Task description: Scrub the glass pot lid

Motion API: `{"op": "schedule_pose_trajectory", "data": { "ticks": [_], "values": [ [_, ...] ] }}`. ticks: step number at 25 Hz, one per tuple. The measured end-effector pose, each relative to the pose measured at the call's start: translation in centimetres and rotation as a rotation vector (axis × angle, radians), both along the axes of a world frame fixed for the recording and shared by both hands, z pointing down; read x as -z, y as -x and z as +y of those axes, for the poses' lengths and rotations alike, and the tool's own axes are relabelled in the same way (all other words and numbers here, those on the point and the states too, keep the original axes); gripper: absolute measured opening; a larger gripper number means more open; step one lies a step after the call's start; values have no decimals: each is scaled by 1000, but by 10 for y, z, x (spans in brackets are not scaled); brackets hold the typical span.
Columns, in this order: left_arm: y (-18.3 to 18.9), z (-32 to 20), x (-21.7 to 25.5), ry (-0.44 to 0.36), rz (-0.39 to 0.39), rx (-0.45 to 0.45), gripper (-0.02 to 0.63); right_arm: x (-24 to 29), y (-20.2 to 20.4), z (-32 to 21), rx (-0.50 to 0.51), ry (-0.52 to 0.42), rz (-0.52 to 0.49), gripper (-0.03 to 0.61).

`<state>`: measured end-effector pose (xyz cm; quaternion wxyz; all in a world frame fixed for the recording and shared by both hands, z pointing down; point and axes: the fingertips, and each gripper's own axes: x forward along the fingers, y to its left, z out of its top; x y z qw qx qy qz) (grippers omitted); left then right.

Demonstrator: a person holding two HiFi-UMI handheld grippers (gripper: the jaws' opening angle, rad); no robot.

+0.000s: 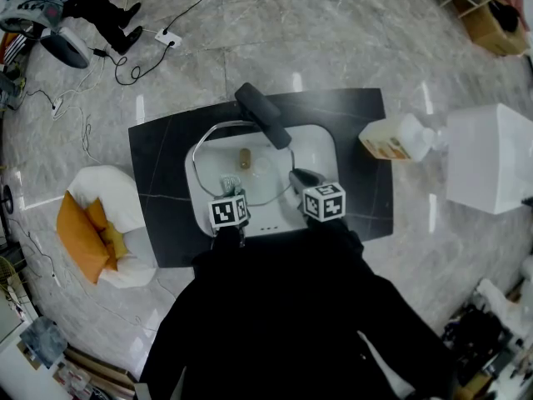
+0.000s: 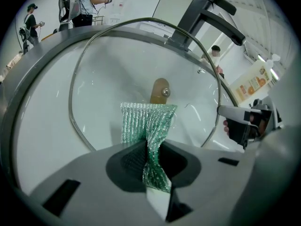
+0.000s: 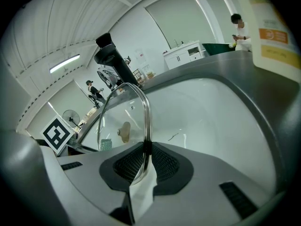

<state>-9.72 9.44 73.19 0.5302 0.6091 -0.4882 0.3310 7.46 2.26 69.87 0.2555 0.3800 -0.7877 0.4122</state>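
Note:
A round glass pot lid (image 1: 218, 150) with a steel rim and a tan knob (image 1: 244, 157) is held tilted over the white sink (image 1: 321, 152). My right gripper (image 1: 293, 177) is shut on the lid's rim (image 3: 146, 121) at its right side. My left gripper (image 1: 230, 187) is shut on a green sparkly scrubbing cloth (image 2: 148, 126), which lies against the glass just below the knob (image 2: 160, 90). In the left gripper view the lid (image 2: 94, 74) fills the frame and the right gripper (image 2: 247, 121) shows at its right edge.
A black faucet (image 1: 262, 115) reaches over the sink from the back. A bottle with an orange label (image 1: 398, 137) lies on the dark counter (image 1: 162, 148) to the right. A white box (image 1: 491, 157) stands further right; a white and orange cushion seat (image 1: 96, 227) stands left.

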Motion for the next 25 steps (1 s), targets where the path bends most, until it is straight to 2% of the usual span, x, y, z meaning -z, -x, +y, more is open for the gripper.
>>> {"op": "schedule_pose_trajectory", "data": {
  "ticks": [5,25],
  "values": [
    [-10,-2,1,2,30,-2,63,0,0,1,0,5,-3,54],
    [-36,-7,3,-9,72,-49,63,-1,0,0,0,-2,0,54]
  ]
}}
